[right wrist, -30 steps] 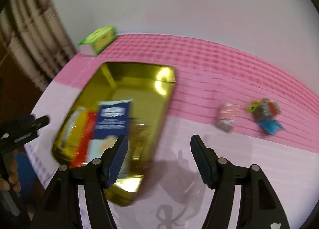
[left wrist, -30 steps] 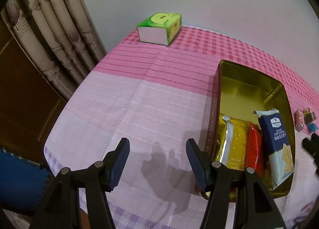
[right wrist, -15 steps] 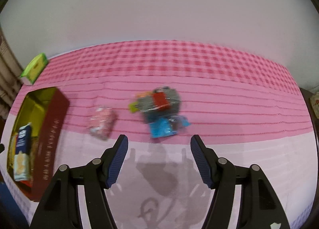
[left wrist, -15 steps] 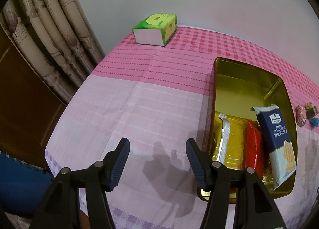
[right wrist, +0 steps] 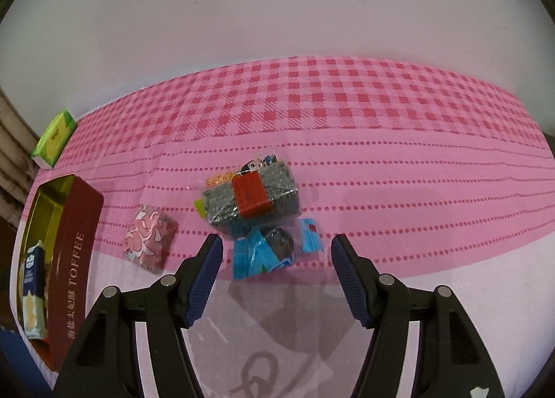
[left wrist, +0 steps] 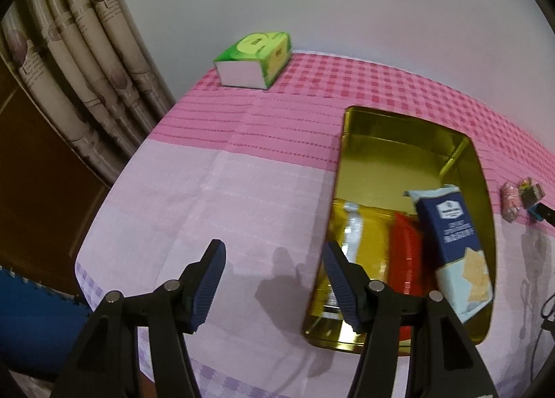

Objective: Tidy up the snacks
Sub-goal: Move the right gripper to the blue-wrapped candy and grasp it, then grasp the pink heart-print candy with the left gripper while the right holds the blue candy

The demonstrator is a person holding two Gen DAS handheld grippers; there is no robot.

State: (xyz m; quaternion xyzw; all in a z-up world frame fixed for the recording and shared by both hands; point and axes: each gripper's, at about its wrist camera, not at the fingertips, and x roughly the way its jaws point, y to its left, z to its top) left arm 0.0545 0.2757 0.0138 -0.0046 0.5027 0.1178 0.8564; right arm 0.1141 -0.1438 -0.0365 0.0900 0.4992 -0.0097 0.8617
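Right gripper point(right wrist: 274, 256) jaws closing, apart, above blue snack packet point(right wrist: 274, 254) on desk point(right wrist: 416, 190); nothing gripped. Left gripper point(left wrist: 274, 273) open, empty, beside tin point(left wrist: 480, 169) holding biscuit packs.

Plain white wall point(right wrist: 277, 34), patterned curtain point(left wrist: 79, 61), pink checked tablecloth point(right wrist: 347, 113).

Both grippers tilted downward, left gripper point(left wrist: 274, 280) fingers apart and empty, right gripper point(right wrist: 274, 271) fingers closing, empty

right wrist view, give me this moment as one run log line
right gripper: closing, above blue snack packet, not gripping | left gripper: open, empty | toffee tin: three packs inside | loose: three
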